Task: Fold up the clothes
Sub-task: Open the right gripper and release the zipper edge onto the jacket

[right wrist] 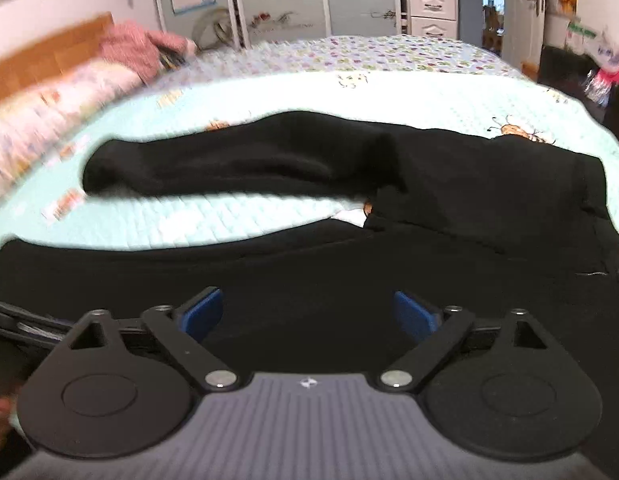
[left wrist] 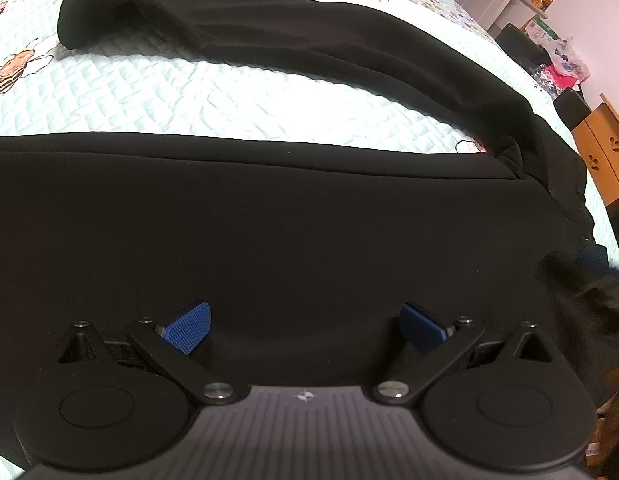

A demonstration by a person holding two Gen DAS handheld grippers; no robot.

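Observation:
A pair of black trousers [left wrist: 293, 232] lies spread on a pale quilted bed cover [left wrist: 197, 96]. One leg [left wrist: 269, 36] stretches across the far side and the other fills the near side. My left gripper [left wrist: 305, 326] hovers over the near leg with its blue pads wide apart and nothing between them. In the right wrist view the same black trousers [right wrist: 469, 200] lie ahead, the far leg [right wrist: 237, 164] running leftward. My right gripper [right wrist: 308, 316] is open over the near black cloth, holding nothing.
A pink garment [right wrist: 137, 46] and a patterned pillow [right wrist: 57, 100] lie at the bed's head by a wooden headboard [right wrist: 45, 60]. Wardrobe doors [right wrist: 269, 4], white drawers [right wrist: 432, 8] and a door [right wrist: 525, 8] stand beyond the bed. A wooden cabinet [left wrist: 605, 152] stands beside the bed.

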